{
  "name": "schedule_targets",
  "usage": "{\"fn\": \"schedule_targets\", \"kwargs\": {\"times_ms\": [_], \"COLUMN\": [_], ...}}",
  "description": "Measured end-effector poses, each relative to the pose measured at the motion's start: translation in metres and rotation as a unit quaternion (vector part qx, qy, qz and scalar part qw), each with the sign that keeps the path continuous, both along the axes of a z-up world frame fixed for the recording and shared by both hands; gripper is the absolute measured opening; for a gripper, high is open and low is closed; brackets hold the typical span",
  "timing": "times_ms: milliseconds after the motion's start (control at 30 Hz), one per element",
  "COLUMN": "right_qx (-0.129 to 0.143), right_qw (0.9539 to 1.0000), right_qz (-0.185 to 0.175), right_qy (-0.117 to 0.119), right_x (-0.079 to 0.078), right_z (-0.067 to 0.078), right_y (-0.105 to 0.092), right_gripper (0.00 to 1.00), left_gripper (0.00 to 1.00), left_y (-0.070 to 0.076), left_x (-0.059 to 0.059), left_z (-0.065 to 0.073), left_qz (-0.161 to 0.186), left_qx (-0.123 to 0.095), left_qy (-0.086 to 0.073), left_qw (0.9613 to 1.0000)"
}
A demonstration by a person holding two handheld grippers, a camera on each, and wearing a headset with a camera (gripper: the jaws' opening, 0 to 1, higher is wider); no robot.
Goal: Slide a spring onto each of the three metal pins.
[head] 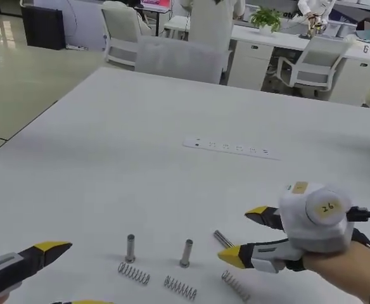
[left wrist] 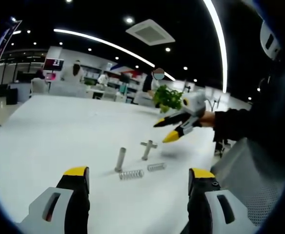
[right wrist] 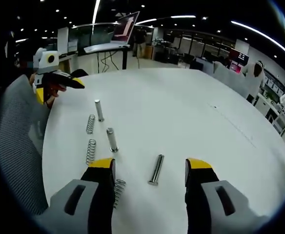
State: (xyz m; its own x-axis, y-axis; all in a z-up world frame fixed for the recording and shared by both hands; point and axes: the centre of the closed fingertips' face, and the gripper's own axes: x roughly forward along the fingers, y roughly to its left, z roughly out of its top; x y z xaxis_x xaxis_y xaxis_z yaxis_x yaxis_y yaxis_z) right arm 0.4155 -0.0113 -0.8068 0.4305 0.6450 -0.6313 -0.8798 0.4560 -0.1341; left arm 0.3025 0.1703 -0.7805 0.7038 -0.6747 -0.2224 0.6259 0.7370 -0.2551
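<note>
Springs (head: 180, 287), three in number, lie loose in a row on the table (head: 172, 114) at the bottom of the head view, none threaded. Just above them the left pin (head: 130, 248) and middle pin (head: 186, 252) stand upright. The right pin (head: 223, 239) lies flat between the parted jaws of the right claw (head: 242, 233). At lower left, the left claw (head: 68, 275) is apart and empty. Judgement: opening step. The next move calls for closing on the fallen pin to steady it for a spring.

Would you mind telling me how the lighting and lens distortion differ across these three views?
Head view: even, soft light, only faint shadows beside the pins and springs. Left gripper view: fisheye bends the ceiling light strips into arcs. Right gripper view: the table edge curves strongly, the nearest pin looks sharp.
</note>
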Motion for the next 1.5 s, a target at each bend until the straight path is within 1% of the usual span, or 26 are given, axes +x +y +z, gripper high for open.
{"fn": "schedule_targets", "kwargs": {"times_ms": [67,200,267,400,467,533,600,667,767,867,1033,1133,1500], "right_qx": [-0.006,-0.019,-0.042,-0.040,-0.051,-0.055,-0.055,-0.052,-0.064,-0.066,-0.075,-0.082,-0.090], "right_qw": [1.0000,0.9997,0.9988,0.9988,0.9981,0.9979,0.9974,0.9974,0.9964,0.9957,0.9943,0.9935,0.9910], "right_qz": [-0.004,-0.012,-0.018,-0.022,-0.026,-0.027,-0.037,-0.040,-0.042,-0.047,-0.049,-0.050,-0.058], "right_qy": [0.003,0.010,0.013,0.020,0.023,0.023,0.027,0.031,0.037,0.045,0.058,0.060,0.079], "right_x": [0.002,0.008,0.010,0.012,0.014,0.016,0.019,0.022,0.023,0.027,0.029,0.030,0.036], "right_z": [-0.003,-0.010,-0.016,-0.020,-0.023,-0.024,-0.025,-0.025,-0.029,-0.032,-0.038,-0.041,-0.050], "right_y": [0.000,0.001,-0.002,0.003,0.003,0.005,0.007,0.009,0.010,0.011,0.013,0.012,0.011], "right_gripper": [0.52,0.47,0.43,0.40,0.37,0.36,0.34,0.31,0.27,0.25,0.20,0.16,0.13], "left_gripper": [0.80,0.80,0.80,0.79,0.79,0.79,0.79,0.78,0.78,0.78,0.78,0.78,0.78], "left_y": [0.000,0.000,0.000,0.001,0.000,0.000,0.000,0.000,0.000,0.000,0.000,0.000,0.000], "left_x": [0.000,0.000,0.000,0.001,0.000,0.000,0.000,0.000,0.000,0.000,0.000,0.001,0.001], "left_z": [0.000,-0.001,-0.001,-0.001,-0.002,-0.002,-0.002,-0.002,-0.002,-0.002,-0.002,-0.002,-0.003], "left_qz": [0.000,0.001,0.001,0.003,0.002,0.001,0.001,0.003,0.003,0.003,0.002,0.002,0.001], "left_qx": [0.000,-0.001,0.000,-0.001,0.000,0.002,0.002,0.001,0.000,0.000,0.000,-0.001,-0.001], "left_qy": [0.000,0.002,0.002,0.002,0.003,0.005,0.005,0.005,0.005,0.005,0.006,0.006,0.009], "left_qw": [1.0000,1.0000,1.0000,1.0000,1.0000,1.0000,1.0000,1.0000,1.0000,1.0000,1.0000,1.0000,1.0000]}}
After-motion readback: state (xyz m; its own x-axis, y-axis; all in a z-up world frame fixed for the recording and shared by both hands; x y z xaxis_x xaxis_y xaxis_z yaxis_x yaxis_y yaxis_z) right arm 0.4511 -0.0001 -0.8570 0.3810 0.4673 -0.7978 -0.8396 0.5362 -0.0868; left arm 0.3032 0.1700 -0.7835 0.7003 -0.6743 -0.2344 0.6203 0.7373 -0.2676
